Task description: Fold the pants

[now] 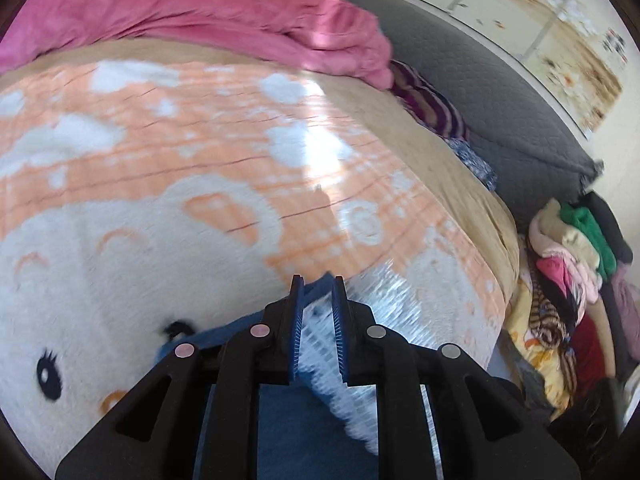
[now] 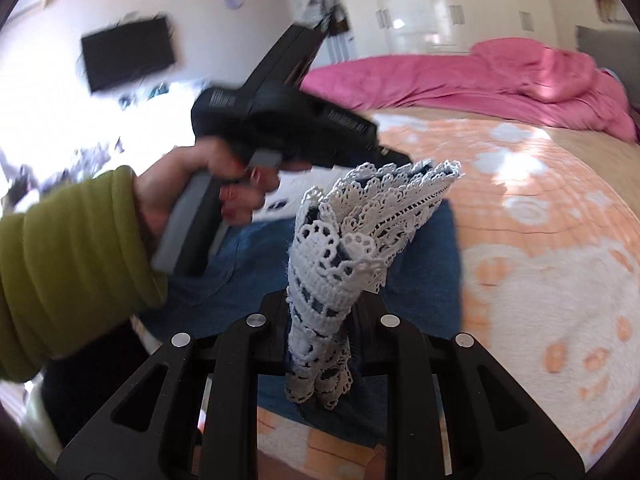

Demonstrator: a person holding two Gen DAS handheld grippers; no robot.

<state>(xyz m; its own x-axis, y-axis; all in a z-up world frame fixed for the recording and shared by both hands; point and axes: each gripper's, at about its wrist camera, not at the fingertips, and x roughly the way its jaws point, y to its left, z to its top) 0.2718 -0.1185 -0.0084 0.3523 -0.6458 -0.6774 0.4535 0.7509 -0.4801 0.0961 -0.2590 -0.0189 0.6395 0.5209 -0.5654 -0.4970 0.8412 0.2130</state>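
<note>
The pants (image 2: 420,236) are blue denim with white lace hems (image 2: 360,216) and lie partly on the bed. My right gripper (image 2: 320,300) is shut on the lace hem, which bunches up between its fingers. My left gripper (image 1: 318,280) is shut on another part of the pants (image 1: 320,360), a strip of blue denim and white lace held between its blue pads. In the right wrist view the left gripper (image 2: 400,158) is held by a hand in a green sleeve, its tips at the far end of the lace hem.
The bed carries an orange and white plush blanket (image 1: 180,184), with a pink duvet (image 1: 224,20) bunched at the far side. A grey headboard (image 1: 492,92) stands at the right. A pile of clothes (image 1: 568,280) lies beside the bed.
</note>
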